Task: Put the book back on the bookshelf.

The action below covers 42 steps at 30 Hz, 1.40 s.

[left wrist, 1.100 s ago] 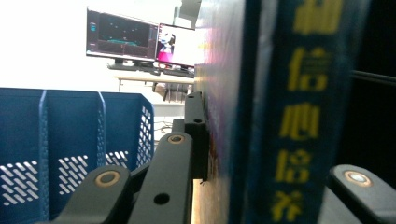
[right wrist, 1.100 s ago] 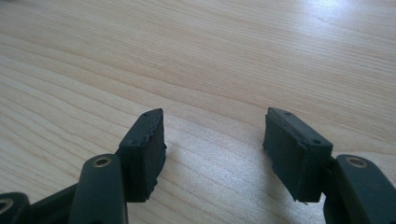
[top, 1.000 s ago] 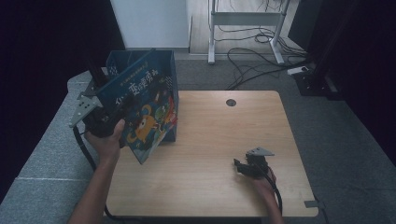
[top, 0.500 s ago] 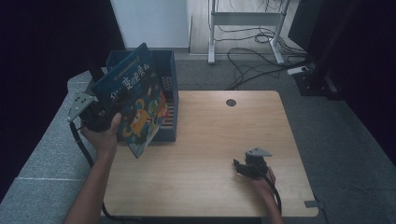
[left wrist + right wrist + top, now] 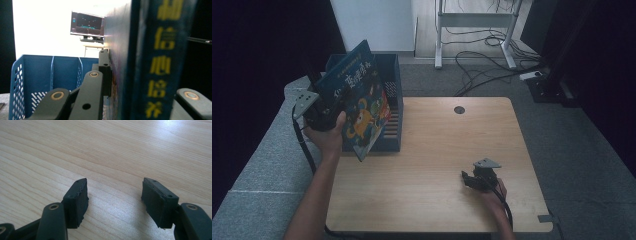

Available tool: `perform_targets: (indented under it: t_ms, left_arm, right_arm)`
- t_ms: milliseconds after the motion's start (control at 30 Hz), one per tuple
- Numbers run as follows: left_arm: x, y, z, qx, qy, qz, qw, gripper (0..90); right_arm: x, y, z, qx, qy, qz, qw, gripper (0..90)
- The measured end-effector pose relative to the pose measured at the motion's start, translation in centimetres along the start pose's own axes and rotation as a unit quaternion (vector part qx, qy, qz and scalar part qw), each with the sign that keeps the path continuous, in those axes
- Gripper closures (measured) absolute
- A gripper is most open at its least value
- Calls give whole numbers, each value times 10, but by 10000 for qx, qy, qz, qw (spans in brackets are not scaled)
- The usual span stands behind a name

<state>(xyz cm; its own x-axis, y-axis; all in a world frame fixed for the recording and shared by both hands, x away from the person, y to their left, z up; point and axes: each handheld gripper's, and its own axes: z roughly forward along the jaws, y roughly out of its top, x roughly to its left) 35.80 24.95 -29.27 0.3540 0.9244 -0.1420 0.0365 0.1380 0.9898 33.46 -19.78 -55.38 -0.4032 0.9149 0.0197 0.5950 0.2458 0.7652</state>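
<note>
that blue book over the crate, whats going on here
A person is handling a blue picture book with the left hand-held gripper, jaws clamped on it near the spine. The book is held tilted above the blue slotted crate at the left edge of the wooden table; whether it is going in or coming out can't be told. The right hand-held gripper rests low on the table near the front right, jaws open and holding nothing.
</note>
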Motion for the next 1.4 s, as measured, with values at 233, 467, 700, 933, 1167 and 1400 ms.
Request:
perform_targets:
  t_ms: [233,467,700,933,1167,1400]
  left_arm:
    - [-10,2,14,6,36,175,9998,823]
    - [-15,4,26,10,81,197,9998,823]
    - [-23,5,33,-11,168,349,9992,821]
    - [-18,5,46,-6,201,63,9998,822]
    - [-19,3,61,58,390,53,9992,821]
    - [-25,-1,74,-57,607,203,9979,822]
  right_arm:
    - [0,0,0,-3,-7,-8,10000,368]
    - [0,0,0,4,-2,-13,10000,367]
    - [0,0,0,2,17,-2,10000,363]
    - [0,0,0,2,18,-11,10000,360]
    - [0,0,0,-8,34,20,10000,361]
    - [0,0,0,-9,24,6,10000,360]
